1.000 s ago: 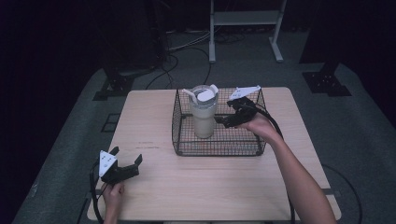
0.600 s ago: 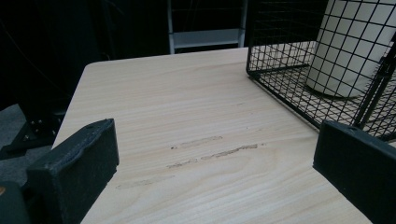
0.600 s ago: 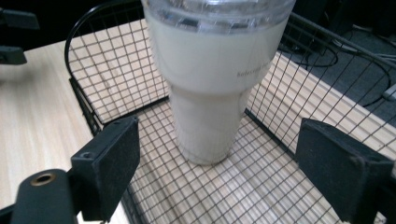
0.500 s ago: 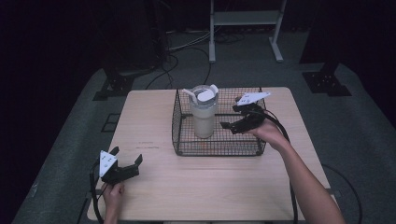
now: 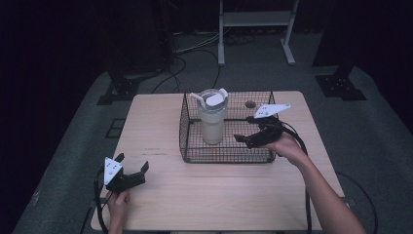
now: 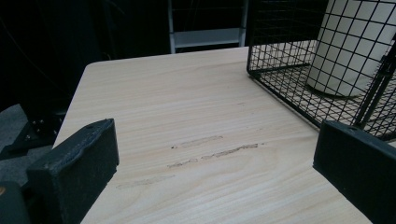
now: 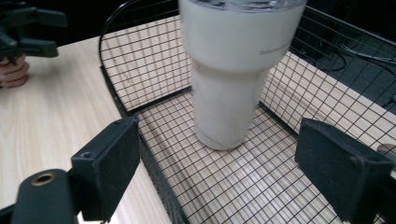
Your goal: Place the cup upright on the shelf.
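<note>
High view: right tool (image 5: 243, 137) wide, empty, near tumbler (image 5: 213, 118) in basket (image 5: 226, 157).

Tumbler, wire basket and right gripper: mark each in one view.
Tumbler (image 7: 229, 93), right gripper view, on its white body.
Wire basket (image 5: 226, 156), high view, on its near wall.
Right gripper (image 5: 245, 140), high view, midway between its open fingertips.

The basket (image 5: 226, 155) walls block me from the sides. Above the basket is open, with room beside the cup (image 5: 213, 119).
</note>
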Demonstrator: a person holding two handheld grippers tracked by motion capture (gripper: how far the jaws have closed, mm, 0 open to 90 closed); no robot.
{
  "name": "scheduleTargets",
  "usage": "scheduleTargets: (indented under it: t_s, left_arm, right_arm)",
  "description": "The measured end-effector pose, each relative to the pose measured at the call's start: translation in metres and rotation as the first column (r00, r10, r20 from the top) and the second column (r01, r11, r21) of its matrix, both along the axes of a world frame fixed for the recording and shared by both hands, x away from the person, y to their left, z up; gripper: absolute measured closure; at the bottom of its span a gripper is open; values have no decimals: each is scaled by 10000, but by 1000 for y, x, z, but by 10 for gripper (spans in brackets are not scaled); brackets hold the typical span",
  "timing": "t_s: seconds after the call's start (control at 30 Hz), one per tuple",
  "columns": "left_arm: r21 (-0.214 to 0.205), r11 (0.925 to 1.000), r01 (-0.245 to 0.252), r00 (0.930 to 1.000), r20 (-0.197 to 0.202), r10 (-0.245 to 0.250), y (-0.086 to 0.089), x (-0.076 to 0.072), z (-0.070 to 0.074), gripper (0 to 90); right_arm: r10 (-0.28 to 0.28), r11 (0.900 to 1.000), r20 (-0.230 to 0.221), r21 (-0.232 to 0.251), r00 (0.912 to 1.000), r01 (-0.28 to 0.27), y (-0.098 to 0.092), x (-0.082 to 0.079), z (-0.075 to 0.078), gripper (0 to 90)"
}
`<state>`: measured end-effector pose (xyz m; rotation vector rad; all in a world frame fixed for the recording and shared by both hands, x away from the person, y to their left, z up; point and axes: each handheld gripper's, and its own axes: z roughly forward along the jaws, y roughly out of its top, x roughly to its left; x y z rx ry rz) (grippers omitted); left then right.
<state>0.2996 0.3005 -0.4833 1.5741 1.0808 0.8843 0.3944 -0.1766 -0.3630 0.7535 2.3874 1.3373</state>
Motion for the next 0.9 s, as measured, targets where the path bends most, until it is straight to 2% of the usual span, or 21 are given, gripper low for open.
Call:
scheduleTargets:
  t_s: [0.43,0.53,0.9]
  left_arm:
    - [-6,10000,-26,10000,-26,26,1,0,0,0]
    - [-13,10000,-27,10000,-27,27,1,0,0,0]
    - [54,10000,-32,10000,-31,33,0,0,0,0]
  right_arm:
    - [137,9998,36,-157,9999,-137,-11,-20,-5,136]
    - [128,9999,15,-18,9999,-128,-16,-26,-8,136]
    - [197,9998,21,-5,9998,-197,-28,-44,-15,136]
